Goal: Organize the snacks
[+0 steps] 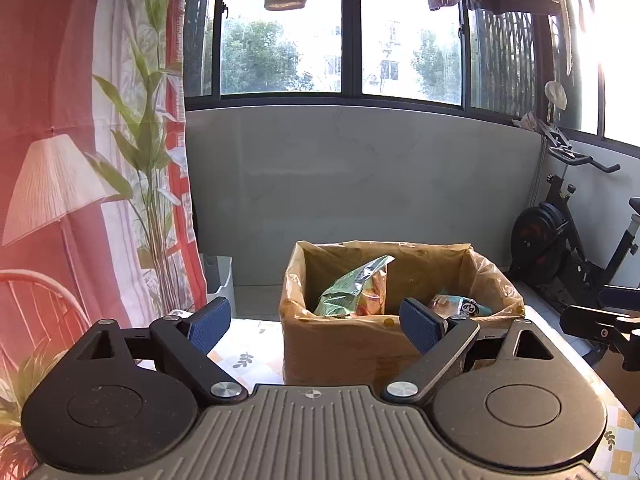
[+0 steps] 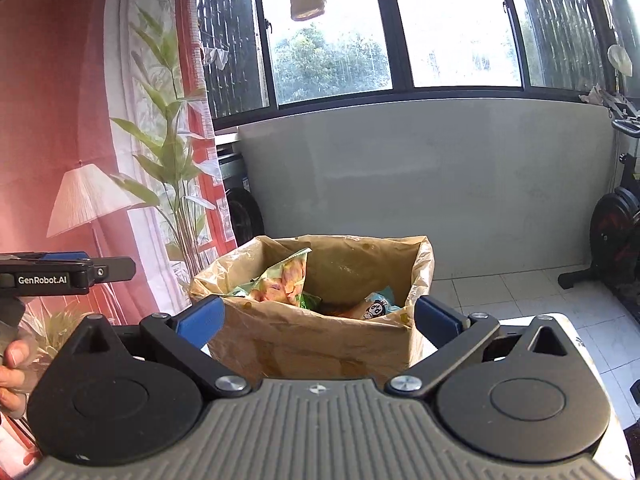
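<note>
A brown cardboard box (image 1: pixel 360 352) (image 2: pixel 312 344) lined with a yellowish plastic bag stands on the table ahead of both grippers. Inside it a green and orange snack bag (image 1: pixel 356 288) (image 2: pixel 284 280) leans upright, and a light-blue packet with a cartoon face (image 1: pixel 464 306) (image 2: pixel 378 306) lies lower at the right. My left gripper (image 1: pixel 316 326) is open, empty, just short of the box's near side. My right gripper (image 2: pixel 320 318) is open too, with nothing between its blue pads, level with the box front. The left gripper's body (image 2: pixel 60 272) shows at the right wrist view's left edge, held by a hand (image 2: pixel 12 376).
The table has a white cloth with a leaf pattern (image 1: pixel 248 354). A red printed curtain (image 1: pixel 60 160) hangs at the left. An exercise bike (image 1: pixel 568 240) stands at the right on the tiled floor. Behind the box are a grey wall and windows with laundry overhead.
</note>
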